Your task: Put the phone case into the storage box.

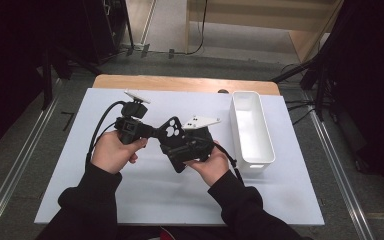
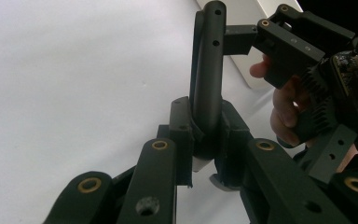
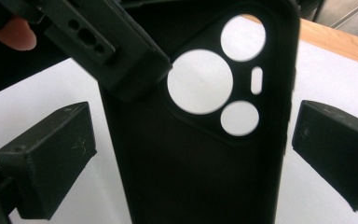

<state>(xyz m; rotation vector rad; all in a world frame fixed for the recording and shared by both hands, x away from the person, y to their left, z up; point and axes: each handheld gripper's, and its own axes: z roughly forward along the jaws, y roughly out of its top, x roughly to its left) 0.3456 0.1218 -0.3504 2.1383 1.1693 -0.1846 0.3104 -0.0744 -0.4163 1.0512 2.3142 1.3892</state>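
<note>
We hold a black phone case in the air above the middle of the white table, between our two hands, so that one gripper can hand it to the other without setting it down. Our left gripper comes in from nine o'clock and has its jaws clamped on one long edge of the case; in the left gripper view that edge stands upright between the closed pads, a narrow grip that leaves the broad face free. Our right gripper sits at the four o'clock side of the case with its jaws spread wide: in the right gripper view the two black pads stand clear on either side of the case, not pressing on it, so we judge it is lining up to take the case across its width. The camera cut-outs face us at the twelve o'clock end, which tells us the hollow inside is turned toward that camera. The white bin waits at three o'clock, near the right hand, a likely place for the case to go, though we cannot be sure.
</note>
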